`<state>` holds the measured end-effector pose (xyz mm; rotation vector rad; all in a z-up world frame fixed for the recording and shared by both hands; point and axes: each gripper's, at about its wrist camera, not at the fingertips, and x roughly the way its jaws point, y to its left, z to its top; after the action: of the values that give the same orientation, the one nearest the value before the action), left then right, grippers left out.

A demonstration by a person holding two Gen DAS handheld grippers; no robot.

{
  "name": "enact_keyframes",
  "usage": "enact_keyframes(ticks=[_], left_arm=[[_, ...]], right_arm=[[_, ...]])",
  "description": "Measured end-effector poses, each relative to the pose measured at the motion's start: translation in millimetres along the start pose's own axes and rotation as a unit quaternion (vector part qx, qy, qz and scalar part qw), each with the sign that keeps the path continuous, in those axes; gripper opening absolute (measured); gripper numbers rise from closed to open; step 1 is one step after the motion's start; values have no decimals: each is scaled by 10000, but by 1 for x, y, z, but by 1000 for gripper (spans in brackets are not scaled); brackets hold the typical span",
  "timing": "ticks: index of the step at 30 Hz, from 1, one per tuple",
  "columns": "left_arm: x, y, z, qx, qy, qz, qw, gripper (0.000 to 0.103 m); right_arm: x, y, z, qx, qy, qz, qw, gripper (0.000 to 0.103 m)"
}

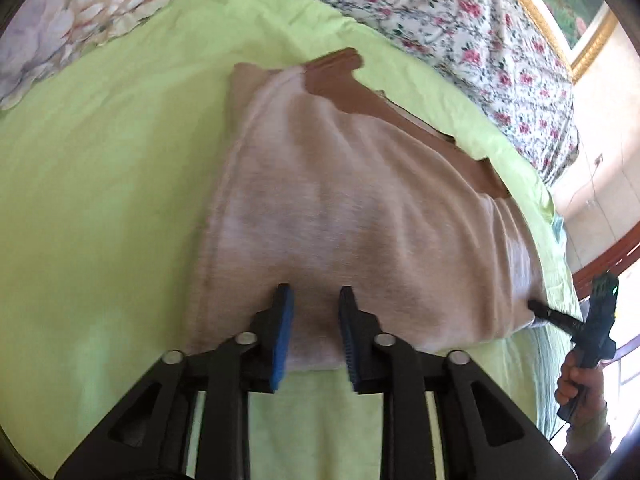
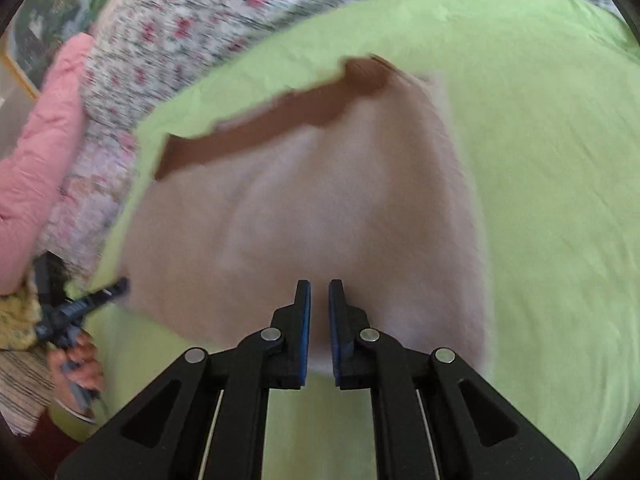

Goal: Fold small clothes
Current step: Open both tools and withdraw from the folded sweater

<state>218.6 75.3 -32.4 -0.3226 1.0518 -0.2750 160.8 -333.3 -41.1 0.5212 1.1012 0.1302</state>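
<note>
A small beige garment (image 1: 340, 208) with a brown band (image 1: 352, 92) along its far edge lies on a green sheet (image 1: 100, 200). My left gripper (image 1: 316, 300) is over its near edge, jaws apart with a gap, cloth showing between them. My right gripper (image 2: 319, 292) is over the near edge of the same garment (image 2: 312, 208), jaws nearly closed with a narrow gap; whether cloth is pinched is unclear. The right gripper also shows in the left wrist view (image 1: 536, 306) at the garment's right corner. The left gripper shows in the right wrist view (image 2: 116, 286) at its left corner.
A floral quilt (image 1: 460, 20) lies beyond the green sheet, and a pink quilt (image 2: 40, 160) to the far left in the right wrist view. A gold picture frame (image 1: 580, 40) hangs on the wall. The bed's edge (image 1: 560, 264) runs at the right.
</note>
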Motion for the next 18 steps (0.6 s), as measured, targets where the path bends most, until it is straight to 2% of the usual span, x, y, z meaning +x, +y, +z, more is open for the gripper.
enact_keyframes(ticks=[2,5,6,11,15,18], left_arm=[[-1,8,1,-101,5,34,9999,14],[-11,12,-1,-205,-29,152,9997,14],[-13,12,0,-234,-33,180,9996,14],[-33,13,-12,-469,-34,65,9989,25],[-42,10,-26,-765,10,-194,9969,38],[-43,4,-36,-874,40,-342,9956,41]], right_arm=[[-8,-19,-6,310,-102,273,9991,7],[-19,-20,-7,335,-132,76,9993,6],[-22,-18,-8,315,-136,71,9994,8],[-38,-10,-14,341,-267,216,9988,10],[-52,-4,-22,459,-449,426,9970,10],[-58,4,-29,497,-485,547,9961,11]])
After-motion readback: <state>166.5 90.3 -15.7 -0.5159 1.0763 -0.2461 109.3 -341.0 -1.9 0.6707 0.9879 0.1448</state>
